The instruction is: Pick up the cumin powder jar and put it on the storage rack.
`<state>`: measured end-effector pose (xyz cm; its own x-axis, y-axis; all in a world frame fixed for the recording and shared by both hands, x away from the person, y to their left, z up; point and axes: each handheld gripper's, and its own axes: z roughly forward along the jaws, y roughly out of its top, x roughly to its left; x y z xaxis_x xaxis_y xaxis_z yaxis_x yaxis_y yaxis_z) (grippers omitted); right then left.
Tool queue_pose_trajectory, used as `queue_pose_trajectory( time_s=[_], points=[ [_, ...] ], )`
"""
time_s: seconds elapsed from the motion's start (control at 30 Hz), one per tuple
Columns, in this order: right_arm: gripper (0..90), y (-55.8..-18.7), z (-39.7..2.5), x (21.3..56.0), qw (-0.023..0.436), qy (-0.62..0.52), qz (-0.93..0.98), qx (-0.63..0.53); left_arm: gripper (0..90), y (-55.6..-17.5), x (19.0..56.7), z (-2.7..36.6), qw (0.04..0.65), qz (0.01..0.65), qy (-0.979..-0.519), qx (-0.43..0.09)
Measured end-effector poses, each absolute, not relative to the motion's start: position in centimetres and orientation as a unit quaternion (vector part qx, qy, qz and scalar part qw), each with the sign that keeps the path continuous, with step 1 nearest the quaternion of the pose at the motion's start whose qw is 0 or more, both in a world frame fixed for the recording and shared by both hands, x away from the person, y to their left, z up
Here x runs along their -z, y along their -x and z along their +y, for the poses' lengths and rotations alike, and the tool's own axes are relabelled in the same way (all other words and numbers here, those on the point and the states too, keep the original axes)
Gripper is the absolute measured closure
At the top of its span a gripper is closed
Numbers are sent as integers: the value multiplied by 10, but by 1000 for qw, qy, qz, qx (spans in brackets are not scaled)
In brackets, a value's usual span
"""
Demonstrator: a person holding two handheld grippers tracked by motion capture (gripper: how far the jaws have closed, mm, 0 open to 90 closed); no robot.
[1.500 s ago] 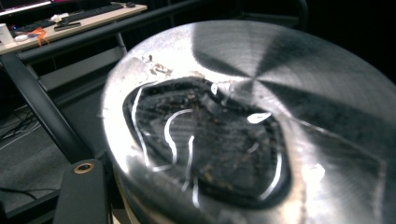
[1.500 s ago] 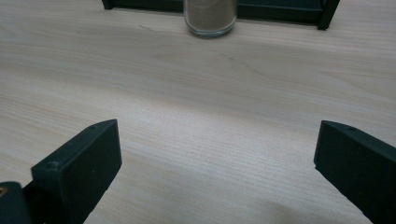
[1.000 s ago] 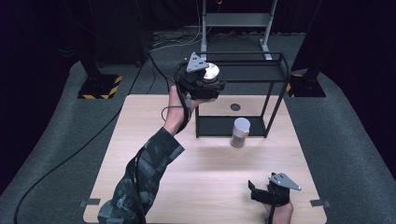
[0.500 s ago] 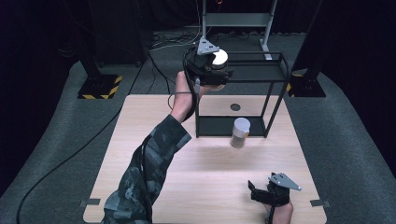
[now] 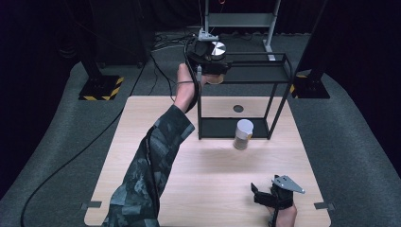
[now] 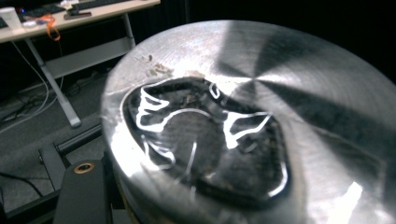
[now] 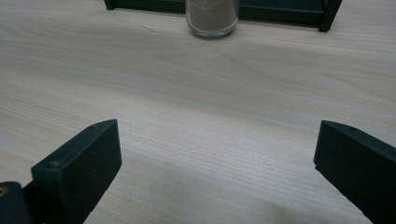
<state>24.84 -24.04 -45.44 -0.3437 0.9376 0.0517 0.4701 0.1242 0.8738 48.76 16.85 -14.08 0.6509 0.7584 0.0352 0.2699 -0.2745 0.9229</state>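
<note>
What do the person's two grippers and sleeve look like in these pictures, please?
Both are black. The right gripper has two blocky matte jaws and a grey three-cornered plate on top. The left gripper also carries a grey plate and trails a black cable along a camouflage-patterned sleeve.

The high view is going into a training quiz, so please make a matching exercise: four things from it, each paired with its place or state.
1. metal-lidded jar
2. white-lidded jar
3. right tool
4. black rack

a. open, low at the table's near edge
b. held at the rack's top level
c. at the table's far side
d. on the table before the rack

Pairs: 1-b, 2-d, 3-a, 4-c
</note>
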Motion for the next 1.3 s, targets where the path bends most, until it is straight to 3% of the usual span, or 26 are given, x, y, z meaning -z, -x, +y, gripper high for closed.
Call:
queue_pose_trajectory(
  time_s=[0.57,1.3],
  points=[
    [0,-247,-241,455,274,-500,698,-433,308,-517,135,156,458,377,-769,-237],
    [0,-246,-241,456,277,-499,697,-434,307,-532,135,154,459,403,-758,-230]
  ],
)
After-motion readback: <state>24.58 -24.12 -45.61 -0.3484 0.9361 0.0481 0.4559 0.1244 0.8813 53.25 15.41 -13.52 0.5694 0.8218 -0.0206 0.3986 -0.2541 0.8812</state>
